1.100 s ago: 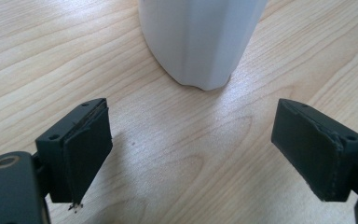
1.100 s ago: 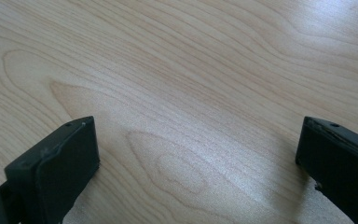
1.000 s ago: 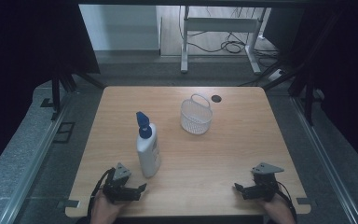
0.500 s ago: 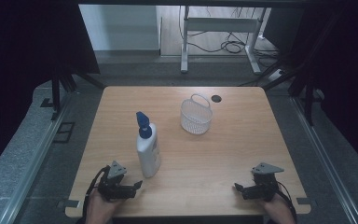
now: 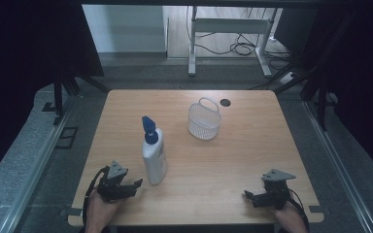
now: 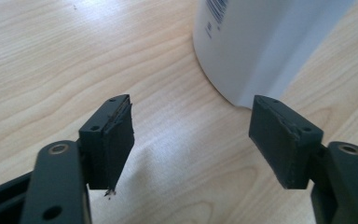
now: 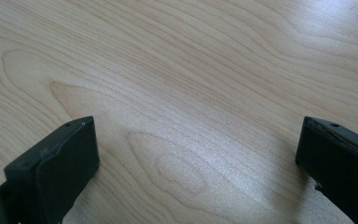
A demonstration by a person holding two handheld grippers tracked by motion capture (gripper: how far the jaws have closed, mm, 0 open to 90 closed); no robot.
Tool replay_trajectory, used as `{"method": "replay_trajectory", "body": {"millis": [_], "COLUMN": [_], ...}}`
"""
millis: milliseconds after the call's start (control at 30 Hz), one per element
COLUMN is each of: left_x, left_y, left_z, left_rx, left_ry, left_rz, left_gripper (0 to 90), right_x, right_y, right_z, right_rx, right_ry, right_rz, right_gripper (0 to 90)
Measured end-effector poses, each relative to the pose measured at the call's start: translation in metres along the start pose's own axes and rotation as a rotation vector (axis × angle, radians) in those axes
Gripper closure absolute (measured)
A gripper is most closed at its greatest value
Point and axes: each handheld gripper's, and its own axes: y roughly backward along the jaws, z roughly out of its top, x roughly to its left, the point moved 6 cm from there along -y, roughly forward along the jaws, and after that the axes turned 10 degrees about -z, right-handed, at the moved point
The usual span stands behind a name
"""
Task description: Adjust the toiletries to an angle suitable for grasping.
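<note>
A white lotion bottle point(image 5: 154, 160) with a blue pump top stands upright on the wooden table point(image 5: 233, 155), left of centre. My left gripper point(image 5: 135, 184) rests near the front left edge, pointing right at the bottle's base. In the left gripper view its jaws point(image 6: 193, 135) stand apart with only bare wood between them; they have just been closing. The bottle point(image 6: 256, 42) is just beyond the tips, untouched. My right gripper point(image 5: 247, 196) lies near the front right edge, pointing left. Its jaws point(image 7: 198, 154) stand wide over bare table.
A white wire basket point(image 5: 204, 121) with a handle stands toward the back middle of the table. A dark round grommet point(image 5: 225, 102) sits behind it. A white desk frame and cables point(image 5: 238, 46) are on the floor beyond the table.
My left gripper has drifted a little to the left, away from the table's front edge, and its jaws look narrower. The right gripper, bottle and basket have stayed put.
</note>
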Motion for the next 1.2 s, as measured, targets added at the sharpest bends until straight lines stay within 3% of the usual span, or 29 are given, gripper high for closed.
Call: {"method": "replay_trajectory", "body": {"millis": [500,733,867,1067,1200], "left_x": [0.014,0.016,0.016,0.013,0.008], "left_y": [-0.012,-0.024,-0.027,-0.030,-0.032], "left_z": [0.020,0.030,0.034,0.039,0.041], "left_rx": [-0.064,-0.077,-0.080,-0.071,-0.069], "left_ry": [0.052,0.060,0.060,0.052,0.048], "left_rz": [-0.024,-0.039,-0.042,-0.036,-0.040], "left_gripper": [43.5,56.9,72.3,88.1,89.2], "right_x": [0.000,0.000,0.000,0.000,0.000], "right_y": [0.000,0.000,0.000,-0.001,-0.001], "right_z": [0.000,0.000,0.000,0.001,0.001], "right_rx": [0.000,0.001,0.000,0.000,0.000], "right_ry": [0.001,0.001,0.001,0.002,0.001], "right_rz": [0.000,-0.001,0.000,0.001,0.001], "right_gripper": [0.0,0.0,0.0,0.0,0.0]}}
